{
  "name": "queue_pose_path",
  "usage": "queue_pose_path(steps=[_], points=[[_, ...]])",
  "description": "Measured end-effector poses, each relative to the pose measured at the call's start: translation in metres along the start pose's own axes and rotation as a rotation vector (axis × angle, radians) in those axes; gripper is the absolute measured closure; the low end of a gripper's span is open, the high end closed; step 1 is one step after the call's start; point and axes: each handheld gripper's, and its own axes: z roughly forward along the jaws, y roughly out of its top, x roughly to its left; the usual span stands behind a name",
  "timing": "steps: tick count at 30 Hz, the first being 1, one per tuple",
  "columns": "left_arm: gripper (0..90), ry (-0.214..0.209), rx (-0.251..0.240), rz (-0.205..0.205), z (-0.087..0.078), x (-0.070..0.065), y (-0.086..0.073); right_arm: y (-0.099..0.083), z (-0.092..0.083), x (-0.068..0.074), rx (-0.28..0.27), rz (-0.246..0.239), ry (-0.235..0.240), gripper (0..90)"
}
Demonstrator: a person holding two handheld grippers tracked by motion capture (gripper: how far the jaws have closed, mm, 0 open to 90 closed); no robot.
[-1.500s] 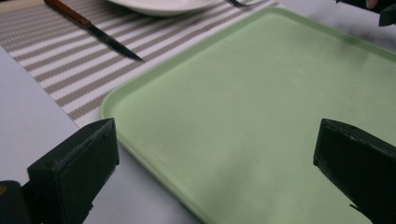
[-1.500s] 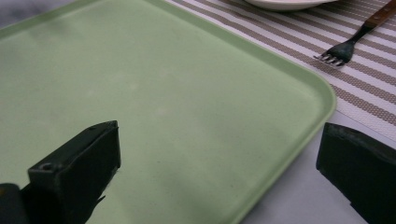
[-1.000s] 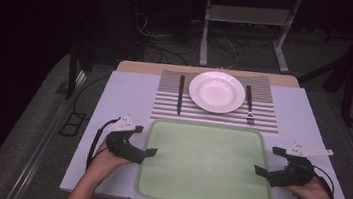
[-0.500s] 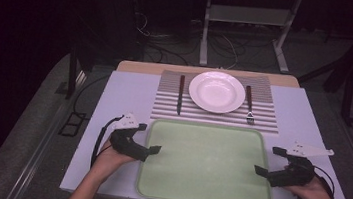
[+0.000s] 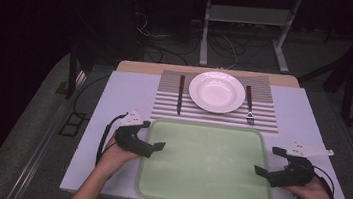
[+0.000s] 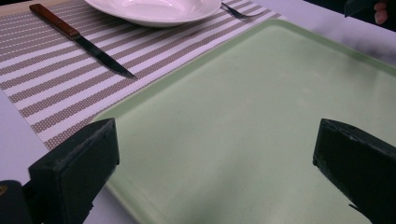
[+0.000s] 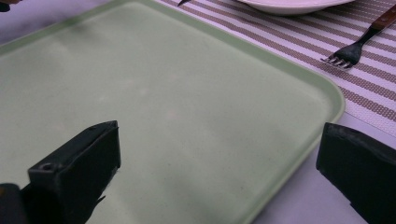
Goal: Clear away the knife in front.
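Both my grippers sit at the near end of the table, one at each side edge of the green tray (image 5: 207,163). My left gripper (image 5: 151,147) has its jaws apart, gripping nothing; in the left gripper view the two black jaws stand wide, one outside the tray's left rim over the white table (image 5: 125,93) and one above the tray floor. My left hand (image 5: 114,154) wraps the body from below, cable looping off the back. My right gripper (image 5: 266,171) is also apart with nothing between the jaws; in the right gripper view one jaw is over the tray surface, the other outside the rim over the table. Can't tell from any view whether either jaw tip actually touches the rim. My right hand (image 5: 308,187) holds it low at the tray's right edge, and the grey three-cornered plate (image 5: 309,150) on top points away to the right. The tray lies flat, bare inside, its front edge near the table's near edge and its far edge just beside the striped placemat (image 5: 166,101). On the mat: knife (image 5: 180,94) on the left with its brown handle at the far end, white plate (image 5: 216,91) in the middle, fork (image 5: 249,104) on the right with its tines toward the tray. Knife and fork are each just beside the plate, not touching it. Past the table there are dark floor, cables and a metal stand (image 5: 247,17).
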Motion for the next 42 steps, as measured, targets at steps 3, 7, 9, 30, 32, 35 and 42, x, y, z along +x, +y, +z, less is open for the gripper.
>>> queue_pose_path(steps=[3, 7, 9, 30, 32, 35, 42], points=[[0.0, 0.001, 0.002, 0.001, 0.001, 0.0, 0.0, 0.0, 0.0, 0.0, 0.001, 0.0, 0.001, 0.0], [0.0, 0.004, 0.004, 0.001, 0.004, 0.0, 0.0, 0.0, 0.001, 0.0, 0.001, 0.0, 0.002, 0.0], [0.0, 0.004, -0.001, -0.003, 0.006, 0.001, 0.002, 0.0, 0.0, 0.0, 0.0, 0.0, 0.002, 0.0], [0.0, 0.007, 0.0, -0.005, 0.02, 0.008, 0.01, 0.0, 0.002, 0.001, 0.007, -0.003, 0.004, 0.0], [0.0, 0.006, 0.0, -0.004, 0.022, 0.008, 0.011, 0.0, 0.002, 0.001, 0.008, -0.002, 0.006, 0.0], [0.0, 0.006, 0.003, -0.003, 0.023, 0.009, 0.012, 0.0, 0.003, 0.001, 0.009, -0.004, 0.007, 0.0], [0.0, 0.003, 0.003, -0.003, 0.028, 0.01, 0.015, 0.0, 0.003, 0.001, 0.009, -0.005, 0.009, 0.0]])
